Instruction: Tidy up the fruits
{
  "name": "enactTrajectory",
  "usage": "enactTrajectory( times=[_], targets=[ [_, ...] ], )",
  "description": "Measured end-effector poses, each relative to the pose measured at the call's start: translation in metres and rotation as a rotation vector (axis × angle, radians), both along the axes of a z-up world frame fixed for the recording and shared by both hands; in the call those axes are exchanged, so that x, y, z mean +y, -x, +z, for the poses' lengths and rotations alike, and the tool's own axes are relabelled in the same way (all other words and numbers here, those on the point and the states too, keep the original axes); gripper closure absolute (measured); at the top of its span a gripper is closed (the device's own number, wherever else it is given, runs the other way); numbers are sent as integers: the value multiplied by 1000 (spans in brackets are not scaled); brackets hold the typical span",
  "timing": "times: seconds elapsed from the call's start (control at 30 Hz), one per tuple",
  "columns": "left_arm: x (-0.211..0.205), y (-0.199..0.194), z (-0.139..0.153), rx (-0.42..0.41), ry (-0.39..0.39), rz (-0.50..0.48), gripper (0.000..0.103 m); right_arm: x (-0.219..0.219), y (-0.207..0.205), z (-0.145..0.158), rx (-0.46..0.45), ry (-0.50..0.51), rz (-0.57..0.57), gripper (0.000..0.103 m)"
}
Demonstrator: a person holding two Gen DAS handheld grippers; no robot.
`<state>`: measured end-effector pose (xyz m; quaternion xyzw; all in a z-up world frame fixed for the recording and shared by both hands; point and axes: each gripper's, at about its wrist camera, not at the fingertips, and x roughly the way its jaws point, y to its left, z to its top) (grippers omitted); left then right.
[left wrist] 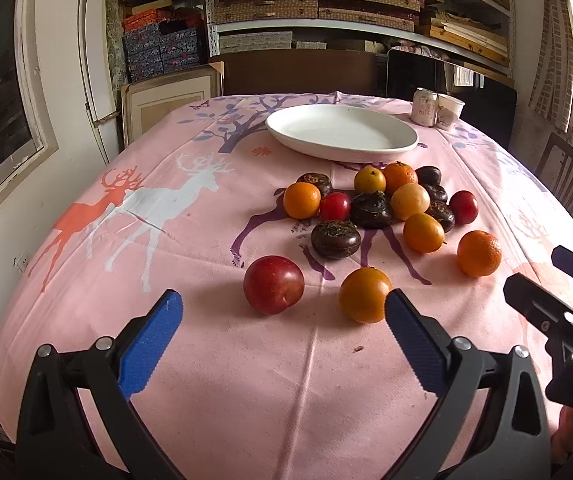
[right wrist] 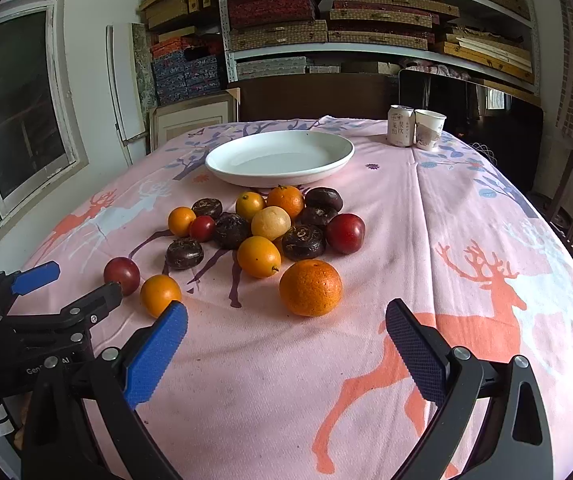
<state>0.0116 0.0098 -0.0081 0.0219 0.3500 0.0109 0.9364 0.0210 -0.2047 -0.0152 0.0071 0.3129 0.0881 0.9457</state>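
The left gripper (left wrist: 282, 316) is hovering low over the pink tablecloth (left wrist: 246, 380), with its blue fingers (left wrist: 152, 344) standing wide apart. A red plum (left wrist: 273, 285) and an orange fruit (left wrist: 364, 295) are lying just ahead between them. Behind, a pile of fruits (left wrist: 378, 204) is sitting near the white plate (left wrist: 341, 133). The right gripper (left wrist: 558, 284) is showing at the right edge.

Bare desk (right wrist: 426, 240) lies right of the fruit cluster (right wrist: 270, 224), which blocks the near approach to the white plate (right wrist: 338, 160); can (right wrist: 400, 126) and paper cup (right wrist: 428, 128) occupy the far corner.
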Motion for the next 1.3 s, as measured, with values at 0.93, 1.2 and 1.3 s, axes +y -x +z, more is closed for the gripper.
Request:
enactTrajectory(
  times=[0.93, 1.2, 1.3],
  targets=[
    [-8, -11, -6, 31, -7, -11, 4, -5, -9, -7, 25, -32, -8, 3],
    [-11, 1, 1, 18, -14, -23, 4, -6, 0, -2, 7, -29, -9, 3],
    [-12, 4, 3, 16, -15, -23, 4, -5, 3, -1, 2, -28, -8, 3]
  ],
)
